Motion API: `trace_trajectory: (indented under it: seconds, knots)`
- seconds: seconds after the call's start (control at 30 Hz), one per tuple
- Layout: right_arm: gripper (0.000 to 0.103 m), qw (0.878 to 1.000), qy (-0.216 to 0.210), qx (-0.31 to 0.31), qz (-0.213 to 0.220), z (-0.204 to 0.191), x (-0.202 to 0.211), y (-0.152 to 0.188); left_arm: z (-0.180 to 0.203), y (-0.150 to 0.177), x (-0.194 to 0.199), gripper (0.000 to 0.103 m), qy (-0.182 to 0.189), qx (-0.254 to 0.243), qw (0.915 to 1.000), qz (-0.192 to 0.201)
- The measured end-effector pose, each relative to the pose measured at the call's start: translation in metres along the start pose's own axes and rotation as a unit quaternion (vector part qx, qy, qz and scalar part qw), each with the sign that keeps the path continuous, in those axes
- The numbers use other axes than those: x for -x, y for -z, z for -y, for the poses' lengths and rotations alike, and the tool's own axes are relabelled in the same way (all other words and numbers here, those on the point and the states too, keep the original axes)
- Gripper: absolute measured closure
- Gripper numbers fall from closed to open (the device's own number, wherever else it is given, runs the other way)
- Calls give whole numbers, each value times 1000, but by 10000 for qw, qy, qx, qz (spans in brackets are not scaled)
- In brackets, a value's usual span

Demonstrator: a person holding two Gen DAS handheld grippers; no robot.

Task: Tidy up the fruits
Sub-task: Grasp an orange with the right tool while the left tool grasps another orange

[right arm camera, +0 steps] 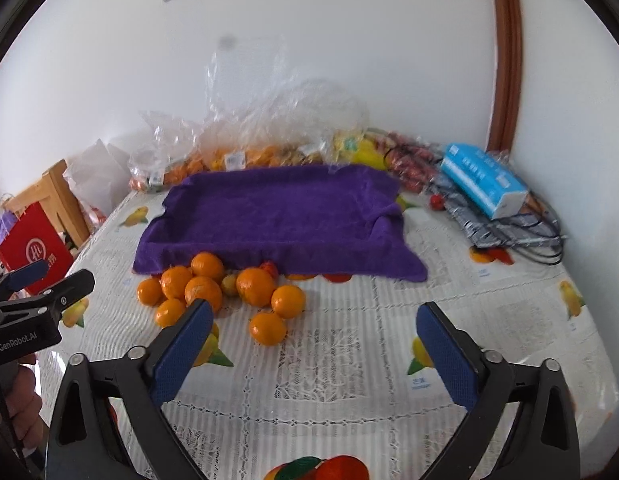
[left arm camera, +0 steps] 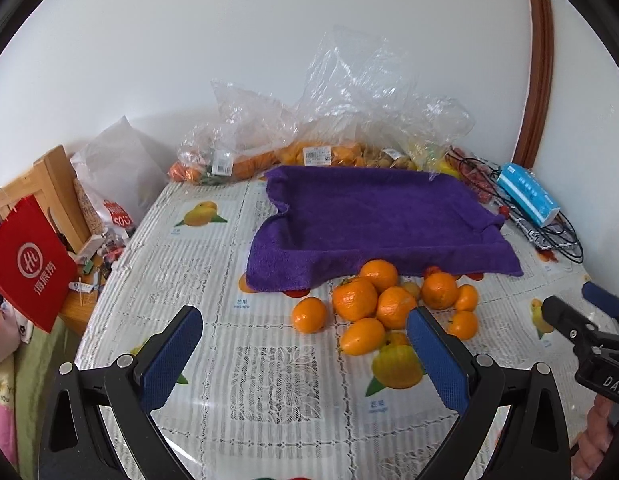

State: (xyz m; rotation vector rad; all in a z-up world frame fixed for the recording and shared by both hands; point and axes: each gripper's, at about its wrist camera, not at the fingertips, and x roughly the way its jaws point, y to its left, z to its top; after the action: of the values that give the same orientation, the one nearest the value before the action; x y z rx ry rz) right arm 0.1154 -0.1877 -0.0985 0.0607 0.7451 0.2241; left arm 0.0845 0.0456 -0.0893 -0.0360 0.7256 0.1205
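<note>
Left wrist view: we're pre-grasp. Left claw (left arm camera: 305, 332) is wide and empty, low centre of frame. The oranges (left arm camera: 383, 306) sit piled centre-right on the bench (left arm camera: 269, 392), touching the front edge of the purple towel tray (left arm camera: 373, 220), which holds nothing. Next we'd judge: pick one outlying orange, close gently. Red bag (left arm camera: 31, 262) at left edge carries Chinese lettering; right claw body reads "DAS".

Right wrist view: right claw (right arm camera: 315, 324) wide, empty, bottom centre. Oranges (right arm camera: 213, 290) left of centre. Left claw body at left edge reads "GenRobot.AI".
</note>
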Motion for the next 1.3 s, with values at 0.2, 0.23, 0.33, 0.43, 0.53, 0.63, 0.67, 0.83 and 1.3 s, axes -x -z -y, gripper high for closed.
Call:
trace_trajectory:
  seconds: [0.2, 0.23, 0.33, 0.43, 0.53, 0.63, 0.67, 0.83, 1.3]
  knots:
    - [31, 9982, -273, 23, -528, -9, -52, 16, -15, 6, -40, 3, -8, 163, 9991, -393]
    - [34, 9978, -331, 13, -567, -10, -58, 18, -17, 7, -43, 3, -6, 171, 9989, -426]
    - [39, 9969, -421, 51, -660, -16, -75, 22, -22, 11, -53, 3, -19, 185, 9989, -442]
    - [47, 9956, -493, 63, -792, -22, -90, 27, -27, 18, -62, 3, 98, 241, 9981, -552]
    - [60, 9939, -590, 73, -932, -26, -102, 31, -26, 21, -68, 3, 268, 243, 9970, -679]
    - [68, 9946, -568, 116, -860, -26, -103, 33, -17, 21, -71, 4, 481, 100, 9958, -775]
    - [68, 9945, -581, 141, -856, -25, -102, 33, -14, 21, -71, 4, 525, 34, 9959, -729]
    - [68, 9943, -658, 155, -825, -19, -95, 38, -10, 23, -78, 6, 475, -38, 9973, -559]
    - [68, 9981, -168, 40, -599, 25, -75, 40, -29, 18, -113, 38, 761, 23, 9939, -801]
